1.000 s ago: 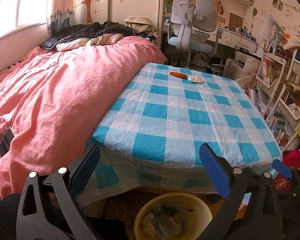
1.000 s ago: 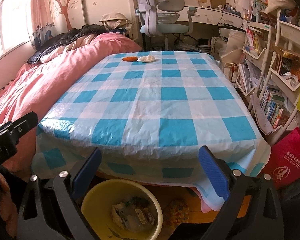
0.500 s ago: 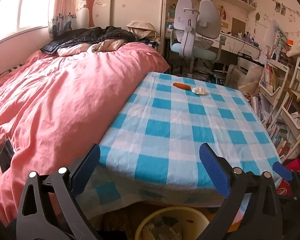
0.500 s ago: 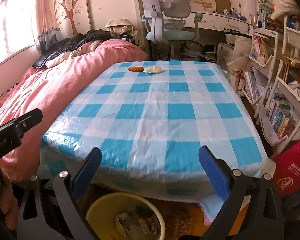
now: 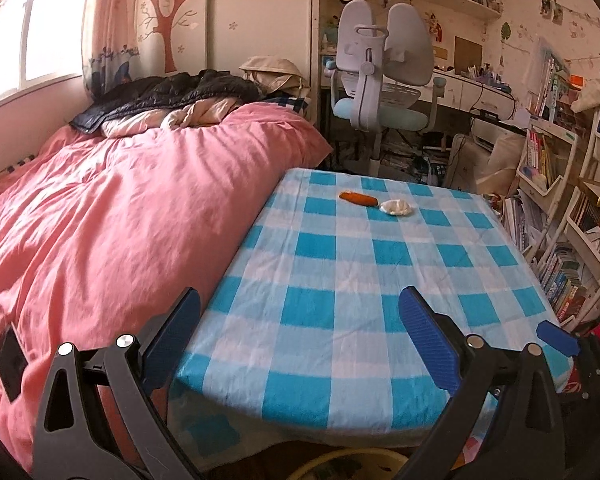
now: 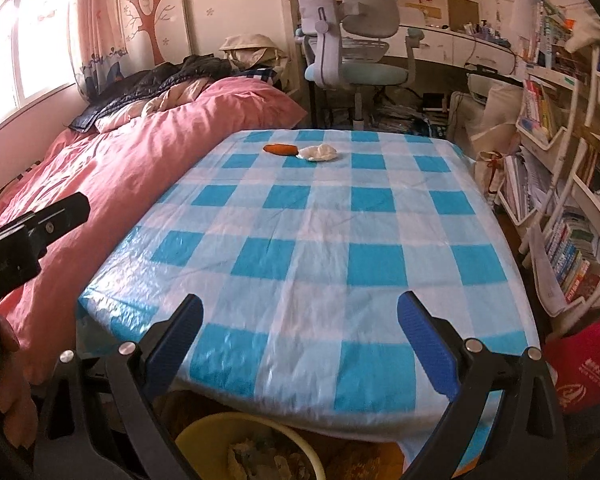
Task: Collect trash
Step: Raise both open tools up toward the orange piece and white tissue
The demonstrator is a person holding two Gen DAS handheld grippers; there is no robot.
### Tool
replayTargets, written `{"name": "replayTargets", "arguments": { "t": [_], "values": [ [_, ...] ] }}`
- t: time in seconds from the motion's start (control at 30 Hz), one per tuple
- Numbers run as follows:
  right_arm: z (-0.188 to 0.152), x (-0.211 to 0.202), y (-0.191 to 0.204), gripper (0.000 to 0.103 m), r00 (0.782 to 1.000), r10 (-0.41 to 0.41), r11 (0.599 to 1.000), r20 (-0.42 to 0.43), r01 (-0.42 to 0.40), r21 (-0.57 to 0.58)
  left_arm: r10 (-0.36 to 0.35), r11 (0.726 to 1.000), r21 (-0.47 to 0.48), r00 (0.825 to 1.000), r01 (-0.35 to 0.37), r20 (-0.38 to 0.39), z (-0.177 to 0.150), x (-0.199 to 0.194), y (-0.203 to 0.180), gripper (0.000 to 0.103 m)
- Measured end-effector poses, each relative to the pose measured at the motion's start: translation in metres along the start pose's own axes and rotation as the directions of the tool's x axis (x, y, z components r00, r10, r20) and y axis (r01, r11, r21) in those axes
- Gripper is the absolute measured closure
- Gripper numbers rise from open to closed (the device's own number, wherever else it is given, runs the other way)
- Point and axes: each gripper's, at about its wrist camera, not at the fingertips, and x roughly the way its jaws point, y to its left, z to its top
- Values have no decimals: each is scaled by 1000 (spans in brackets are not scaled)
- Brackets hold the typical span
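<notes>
**Both grippers spread, trash at the far end**

The left hand-held gripper (image 5: 300, 332) and right hand-held gripper (image 6: 300, 332) hover with fingers apart, empty, at the near edge of the blue-checked table (image 6: 320, 240). An orange wrapper (image 6: 281, 149) touches a crumpled white tissue (image 6: 319, 153) near the far edge. A yellow bin (image 6: 252, 446) sits below.

Orange wrapper (image 5: 358, 198) (image 6: 280, 149): elongated, lying flat on the desk (image 5: 340, 280) (image 6: 320, 240) at the far end, about 12 o'clock. Crumpled white tissue (image 5: 396, 207) (image 6: 318, 153): low wad, just beside the wrapper at its 3 o'clock, touching or nearly so. Yellow bin (image 6: 204, 434): under the desk's near edge, 6 o'clock, holding crumpled scraps.
</notes>
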Motion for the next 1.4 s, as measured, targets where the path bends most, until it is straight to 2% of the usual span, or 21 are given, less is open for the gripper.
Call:
{"name": "replayTargets", "arguments": {
  "t": [0.33, 0.63, 0.87, 1.4],
  "values": [
    [39, 33, -7, 9, 1000, 12, 1000, -9, -13, -6, 16, 1000, 7, 1000, -16, 4, 29, 36, -3, 7],
    [65, 59, -13, 9, 1000, 7, 1000, -5, -7, -10, -3, 1000, 29, 1000, 3, -8, 47, 70, -18, 7],
    [79, 80, -13, 9, 1000, 5, 999, -8, -5, -32, -3, 1000, -16, 999, 3, -41, 58, 105, -17, 7],
    [114, 167, -34, 9, 998, -5, 1000, -65, 5, 11, -1, 999, -34, 994, -3, -112, 86, 199, -25, 7]
  ]
}}
